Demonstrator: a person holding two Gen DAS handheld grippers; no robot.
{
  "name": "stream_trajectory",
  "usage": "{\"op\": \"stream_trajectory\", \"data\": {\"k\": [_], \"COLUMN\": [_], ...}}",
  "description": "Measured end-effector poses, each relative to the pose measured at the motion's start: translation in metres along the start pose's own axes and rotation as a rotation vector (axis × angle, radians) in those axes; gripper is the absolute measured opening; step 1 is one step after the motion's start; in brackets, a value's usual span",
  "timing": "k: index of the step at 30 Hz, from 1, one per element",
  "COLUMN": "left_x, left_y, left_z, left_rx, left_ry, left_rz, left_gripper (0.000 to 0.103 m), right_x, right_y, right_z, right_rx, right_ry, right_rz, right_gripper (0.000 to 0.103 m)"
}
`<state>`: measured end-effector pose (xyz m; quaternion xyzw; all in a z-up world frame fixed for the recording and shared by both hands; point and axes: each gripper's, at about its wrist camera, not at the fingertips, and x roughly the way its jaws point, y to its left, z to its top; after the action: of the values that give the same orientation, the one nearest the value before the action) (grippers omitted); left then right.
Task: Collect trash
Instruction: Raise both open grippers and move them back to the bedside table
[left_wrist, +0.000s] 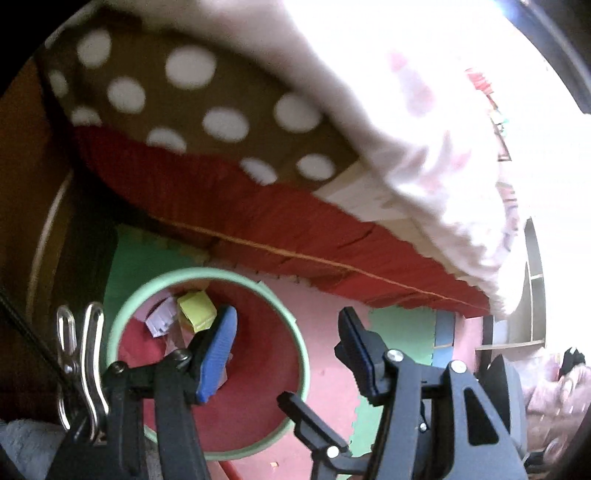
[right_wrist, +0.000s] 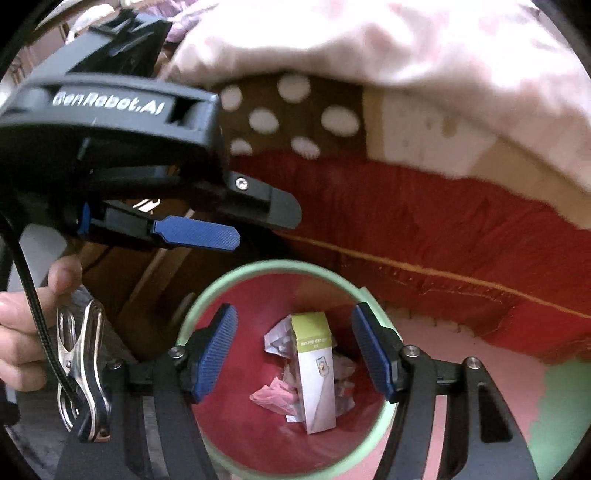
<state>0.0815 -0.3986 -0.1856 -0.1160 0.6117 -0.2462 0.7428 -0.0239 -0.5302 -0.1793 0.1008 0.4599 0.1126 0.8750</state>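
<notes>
Left wrist view, left to right: a metal spring clip (left_wrist: 83, 362) hung at the lower left beside the left gripper (left_wrist: 288, 336), whose jaws stood apart with nothing between them. Under its left blue ribbed pad (left_wrist: 218, 354) lay the round waste bin with a pale green rim and red inside (left_wrist: 207, 275), standing on a floor of pink and green foam mat tiles (left_wrist: 332, 332). Inside the bin rested a yellow-green and white cardboard box (left_wrist: 195, 308) touching a crumpled white paper (left_wrist: 160, 319). Above ran the red fringed bed skirt (left_wrist: 295, 229), a brown cover with white dots (left_wrist: 184, 96) and a pale pink blanket (left_wrist: 406, 110). At the far right stood a wooden shelf unit (left_wrist: 532, 295).

Right wrist view, left to right: a person's hand (right_wrist: 26, 321) held the left gripper, seen from the side in the upper left, next to a black braided cable (right_wrist: 37, 314) and a second clip (right_wrist: 83, 373). The right gripper (right_wrist: 295, 350) hung directly over the bin (right_wrist: 258, 267); its jaws stood apart and empty. Framed between them, down in the bin, the box (right_wrist: 314, 373) stood upright among the crumpled white paper (right_wrist: 277, 338) and a crumpled pink scrap (right_wrist: 273, 395). To the right lay the bed skirt (right_wrist: 443, 221) and the mat (right_wrist: 461, 350).
</notes>
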Motion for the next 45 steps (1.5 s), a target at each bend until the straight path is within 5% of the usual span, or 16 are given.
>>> {"op": "stream_trajectory", "data": {"k": [11,20,36,45], "left_x": [-0.111,-0.197,-0.364,-0.446], "left_y": [-0.049,-0.065,-0.012,0.043], "left_z": [-0.035,-0.063,-0.138,-0.174], "left_rx": [0.173,0.213,0.151,0.057], "left_ry": [-0.234,-0.403,-0.74,-0.942], "left_rz": [-0.011,-0.048,-0.016,0.137], "left_gripper": [0.06,0.06,0.06,0.067], "right_x": [-0.07,-0.134,-0.206,-0.211], "right_y": [0.021,0.05,0.166,0.245], "right_z": [0.012,0.022,0.045,0.064], "right_rx": [0.009,-0.001,-0.145,-0.271], "right_ry": [-0.144,-0.268,-0.414,-0.434], "right_rz": [0.026,0.057,0.239,0.404], "right_gripper": [0.066,0.066,0.068,0.068]}}
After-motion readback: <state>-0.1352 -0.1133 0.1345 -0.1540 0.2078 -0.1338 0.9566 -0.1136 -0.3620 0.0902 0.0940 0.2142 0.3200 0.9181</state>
